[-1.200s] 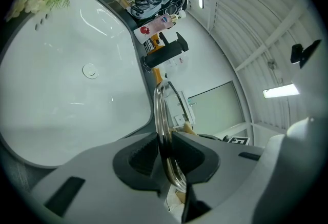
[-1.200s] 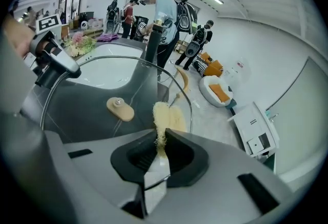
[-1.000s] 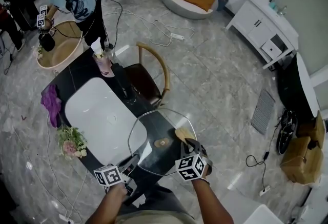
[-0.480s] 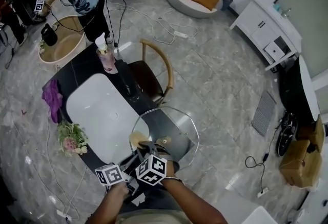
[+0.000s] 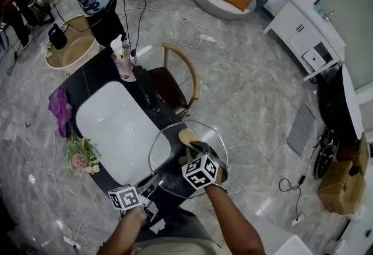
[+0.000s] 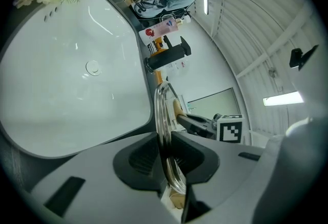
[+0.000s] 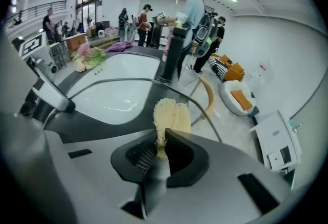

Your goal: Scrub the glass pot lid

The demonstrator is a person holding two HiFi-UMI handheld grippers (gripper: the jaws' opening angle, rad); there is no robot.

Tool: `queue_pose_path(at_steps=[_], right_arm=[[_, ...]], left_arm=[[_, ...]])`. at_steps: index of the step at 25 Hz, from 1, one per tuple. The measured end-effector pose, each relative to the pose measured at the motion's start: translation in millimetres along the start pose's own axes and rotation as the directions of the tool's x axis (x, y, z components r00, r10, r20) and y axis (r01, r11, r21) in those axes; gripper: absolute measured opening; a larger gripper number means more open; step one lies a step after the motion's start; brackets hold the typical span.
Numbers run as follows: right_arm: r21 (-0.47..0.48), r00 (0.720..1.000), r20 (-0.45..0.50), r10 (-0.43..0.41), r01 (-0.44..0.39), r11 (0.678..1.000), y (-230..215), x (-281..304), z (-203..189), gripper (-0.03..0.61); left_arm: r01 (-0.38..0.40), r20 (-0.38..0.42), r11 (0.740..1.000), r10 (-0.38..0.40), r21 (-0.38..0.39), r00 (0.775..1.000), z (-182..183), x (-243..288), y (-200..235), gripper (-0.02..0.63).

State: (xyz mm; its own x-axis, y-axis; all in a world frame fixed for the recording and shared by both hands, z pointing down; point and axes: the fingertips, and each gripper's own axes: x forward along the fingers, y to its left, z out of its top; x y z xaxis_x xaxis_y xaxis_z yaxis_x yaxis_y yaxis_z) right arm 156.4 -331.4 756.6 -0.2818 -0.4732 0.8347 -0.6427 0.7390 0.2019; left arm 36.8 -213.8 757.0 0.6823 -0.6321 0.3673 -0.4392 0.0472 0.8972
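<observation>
The glass pot lid [image 5: 166, 157] is held over the black counter's near end, beside the basin. My left gripper [image 5: 150, 182] is shut on its near rim; in the left gripper view the lid [image 6: 163, 110] runs edge-on between the jaws of the left gripper [image 6: 166, 143]. My right gripper [image 5: 195, 147] is shut on a yellow scrub pad [image 5: 185, 136], which lies on the far part of the lid. In the right gripper view the pad [image 7: 170, 115] sticks out past the jaws of the right gripper [image 7: 163, 141], over the lid's rim [image 7: 128, 82].
A white basin [image 5: 113, 131] is set in the black counter [image 5: 87, 81], with a black faucet [image 5: 145, 96], a pink soap bottle [image 5: 121, 61], a purple cloth [image 5: 60, 111] and flowers [image 5: 81, 160] around it. A wooden chair [image 5: 175, 81] stands behind. People and cables are farther off.
The right gripper swept the pad from the lid's right side to its near left, then up to the far part. The left gripper kept its hold.
</observation>
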Motion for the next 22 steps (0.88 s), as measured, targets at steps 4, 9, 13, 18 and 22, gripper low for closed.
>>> queue_pose_path(at_steps=[4, 9, 13, 18, 22], right_arm=[[0.071, 0.995, -0.018, -0.097, 0.098, 0.993, -55.9, -6.7, -14.1, 0.044], [0.048, 0.997, -0.012, -0.081, 0.082, 0.996, -48.2, -5.2, -17.1, 0.044], [0.058, 0.999, -0.006, -0.051, 0.052, 0.997, -37.2, -3.8, -17.0, 0.044], [-0.037, 0.997, 0.005, 0.071, -0.070, 0.997, 16.2, -4.1, -7.4, 0.044], [-0.095, 0.971, 0.027, 0.240, -0.236, 0.967, 80.9, -12.5, 3.5, 0.044]], left_arm=[[0.007, 0.000, 1.000, -0.007, 0.001, 1.000, -0.6, 1.4, -3.3, 0.087], [-0.012, 0.000, 1.000, 0.012, 0.009, 1.000, -1.2, 1.9, 3.4, 0.087], [-0.009, -0.001, 1.000, 0.009, 0.005, 1.000, -1.5, 2.1, 3.2, 0.087], [0.007, -0.007, 1.000, -0.007, -0.011, 1.000, -4.0, 2.8, -3.2, 0.087], [0.013, -0.004, 1.000, -0.013, -0.028, 1.000, -3.4, 4.1, -3.5, 0.087]])
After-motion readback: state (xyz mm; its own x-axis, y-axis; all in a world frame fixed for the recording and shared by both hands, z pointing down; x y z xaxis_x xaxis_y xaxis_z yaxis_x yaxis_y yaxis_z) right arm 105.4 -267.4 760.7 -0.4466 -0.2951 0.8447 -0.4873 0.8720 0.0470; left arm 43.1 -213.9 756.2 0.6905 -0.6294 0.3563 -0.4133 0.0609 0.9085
